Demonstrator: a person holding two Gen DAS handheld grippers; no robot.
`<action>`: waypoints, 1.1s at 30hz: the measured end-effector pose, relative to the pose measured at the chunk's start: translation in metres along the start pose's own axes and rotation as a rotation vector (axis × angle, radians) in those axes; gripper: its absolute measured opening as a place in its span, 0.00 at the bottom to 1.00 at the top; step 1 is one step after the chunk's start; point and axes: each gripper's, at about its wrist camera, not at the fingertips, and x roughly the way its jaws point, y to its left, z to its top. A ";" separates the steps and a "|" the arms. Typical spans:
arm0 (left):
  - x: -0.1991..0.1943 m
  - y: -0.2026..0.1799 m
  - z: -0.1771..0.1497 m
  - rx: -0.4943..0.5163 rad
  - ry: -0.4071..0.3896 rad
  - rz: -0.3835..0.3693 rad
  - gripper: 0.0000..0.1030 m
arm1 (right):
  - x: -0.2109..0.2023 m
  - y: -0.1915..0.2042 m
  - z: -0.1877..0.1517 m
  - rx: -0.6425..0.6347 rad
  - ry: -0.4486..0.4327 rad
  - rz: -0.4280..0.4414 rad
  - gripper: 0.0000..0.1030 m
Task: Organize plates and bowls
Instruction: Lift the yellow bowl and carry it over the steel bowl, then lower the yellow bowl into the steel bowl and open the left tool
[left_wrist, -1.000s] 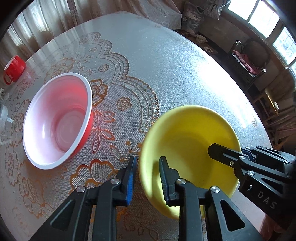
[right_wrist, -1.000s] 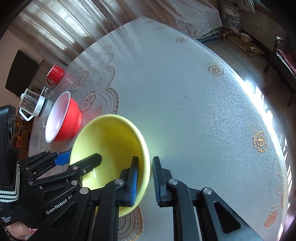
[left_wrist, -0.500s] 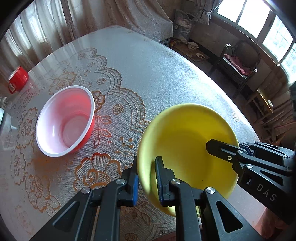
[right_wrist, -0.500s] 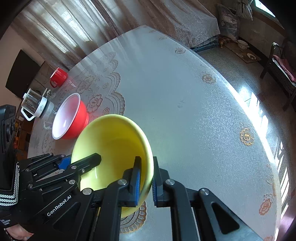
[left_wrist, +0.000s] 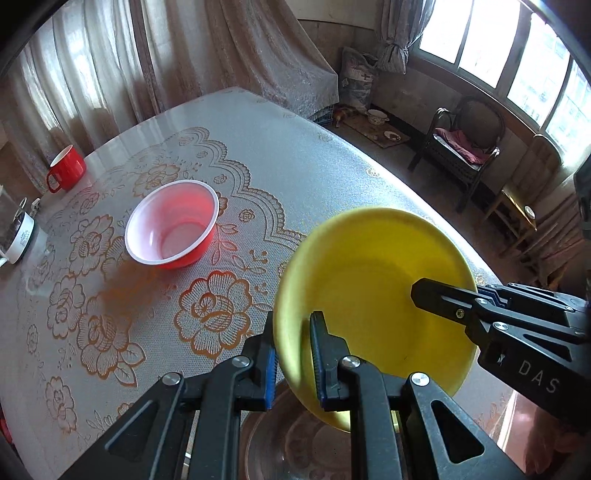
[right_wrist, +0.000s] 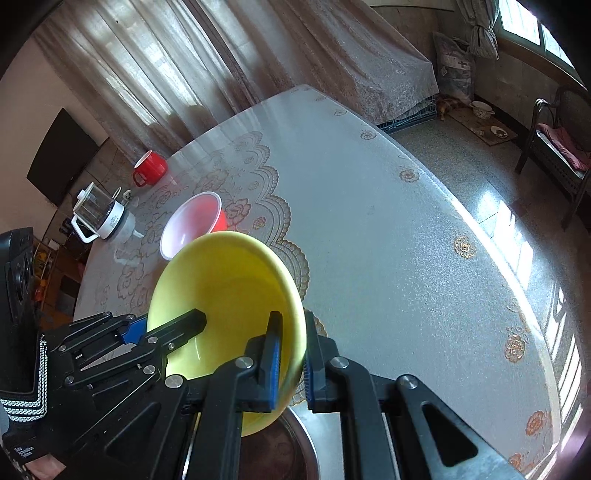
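Note:
A yellow bowl (left_wrist: 373, 280) hangs in the air above the table, held from two sides. My left gripper (left_wrist: 293, 350) is shut on its left rim; my right gripper (right_wrist: 291, 354) is shut on the opposite rim of the yellow bowl (right_wrist: 225, 288). Each gripper shows in the other's view: the right gripper (left_wrist: 480, 310) reaches in from the right, the left gripper (right_wrist: 147, 332) from the left. A red bowl (left_wrist: 171, 223) with a white inside stands upright on the lace tablecloth, left of and beyond the yellow one; the red bowl (right_wrist: 192, 225) is partly hidden in the right wrist view.
A metal plate (left_wrist: 295, 443) lies at the table's near edge under the yellow bowl. At the far left stand a red mug (left_wrist: 66, 168) and a glass pitcher (right_wrist: 99, 214). The table edge (right_wrist: 480, 236) curves round on the right, with floor and a chair (left_wrist: 465, 147) beyond.
Both grippers closed on the yellow bowl's rim and lifted it off the table. The red bowl and table now look farther away, and a metal plate shows beneath.

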 end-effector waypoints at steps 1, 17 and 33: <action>-0.004 -0.001 -0.004 0.004 -0.007 0.000 0.16 | -0.004 0.001 -0.004 0.003 -0.003 0.002 0.09; -0.019 0.005 -0.082 0.023 0.041 -0.035 0.16 | -0.015 0.024 -0.075 0.041 0.044 0.000 0.09; 0.003 0.001 -0.108 0.055 0.132 -0.025 0.18 | 0.013 0.019 -0.107 0.076 0.141 -0.076 0.09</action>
